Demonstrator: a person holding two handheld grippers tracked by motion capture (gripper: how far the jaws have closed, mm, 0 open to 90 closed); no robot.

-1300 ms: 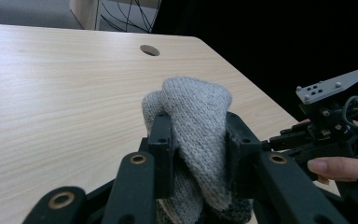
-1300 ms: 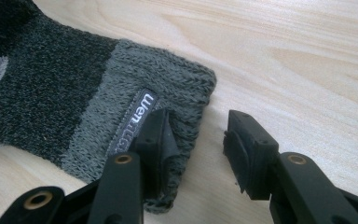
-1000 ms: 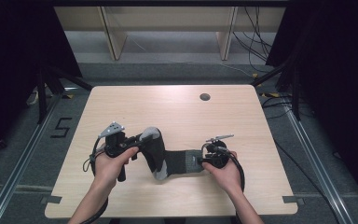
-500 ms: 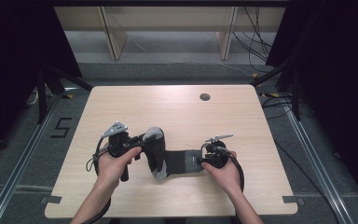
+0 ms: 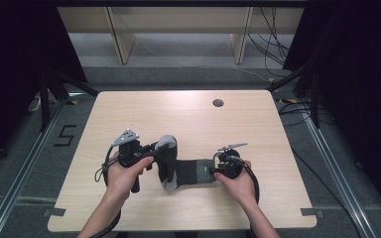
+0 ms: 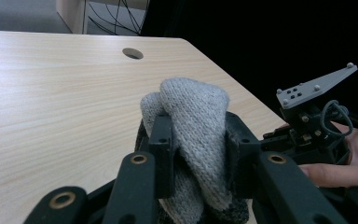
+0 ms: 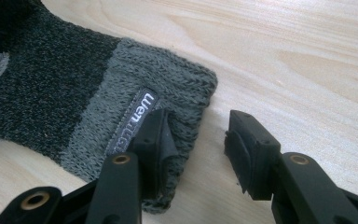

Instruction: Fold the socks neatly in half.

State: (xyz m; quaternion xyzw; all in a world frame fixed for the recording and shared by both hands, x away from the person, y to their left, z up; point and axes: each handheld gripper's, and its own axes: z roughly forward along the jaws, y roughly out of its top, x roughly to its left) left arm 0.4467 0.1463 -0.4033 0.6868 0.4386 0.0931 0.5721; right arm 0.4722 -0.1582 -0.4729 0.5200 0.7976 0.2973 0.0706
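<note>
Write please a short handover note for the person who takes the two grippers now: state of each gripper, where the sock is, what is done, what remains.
Left gripper: shut on the light grey toe end of the sock, lifted and folded toward the cuff.
Right gripper: open; one jaw rests on the cuff near its label, the other stands beside it over bare table.
Sock: lies near the front of the table, between both hands.
Done: toe end gripped and raised.
Left: probably finish the fold by bringing the toe to the cuff, then release.

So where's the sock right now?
In the high view the sock lies on the near half of the table, stretched between the left gripper and the right gripper.
</note>
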